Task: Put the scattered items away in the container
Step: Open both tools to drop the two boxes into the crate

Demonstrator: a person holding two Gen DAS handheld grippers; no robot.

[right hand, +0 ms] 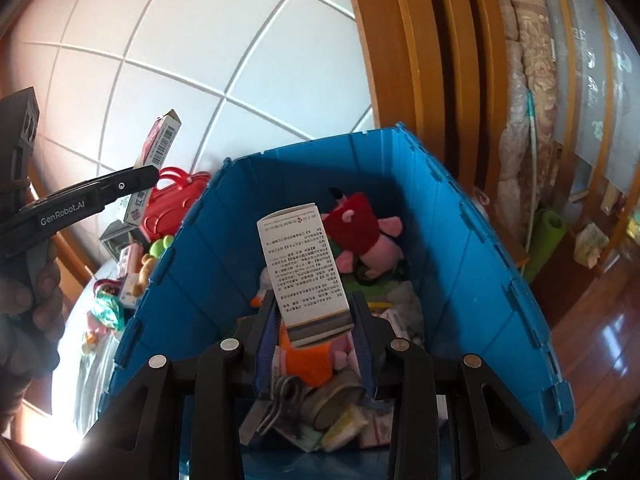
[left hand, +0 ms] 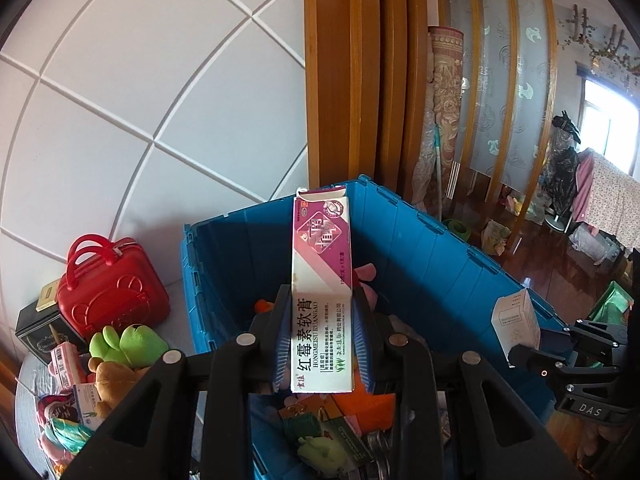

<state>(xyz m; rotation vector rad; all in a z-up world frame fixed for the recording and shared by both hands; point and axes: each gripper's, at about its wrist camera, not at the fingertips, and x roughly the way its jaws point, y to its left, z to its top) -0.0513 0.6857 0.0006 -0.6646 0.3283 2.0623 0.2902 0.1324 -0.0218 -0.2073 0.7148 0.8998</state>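
The left gripper (left hand: 323, 344) clamps an ointment box (left hand: 322, 292) and the right gripper (right hand: 316, 332) clamps a white medicine box (right hand: 302, 268), both above the blue crate (right hand: 460, 240).

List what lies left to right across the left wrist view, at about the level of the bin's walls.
Black box → red case → blue bin near wall → purple-and-white carton in the left tongs → small white box in the right tongs.
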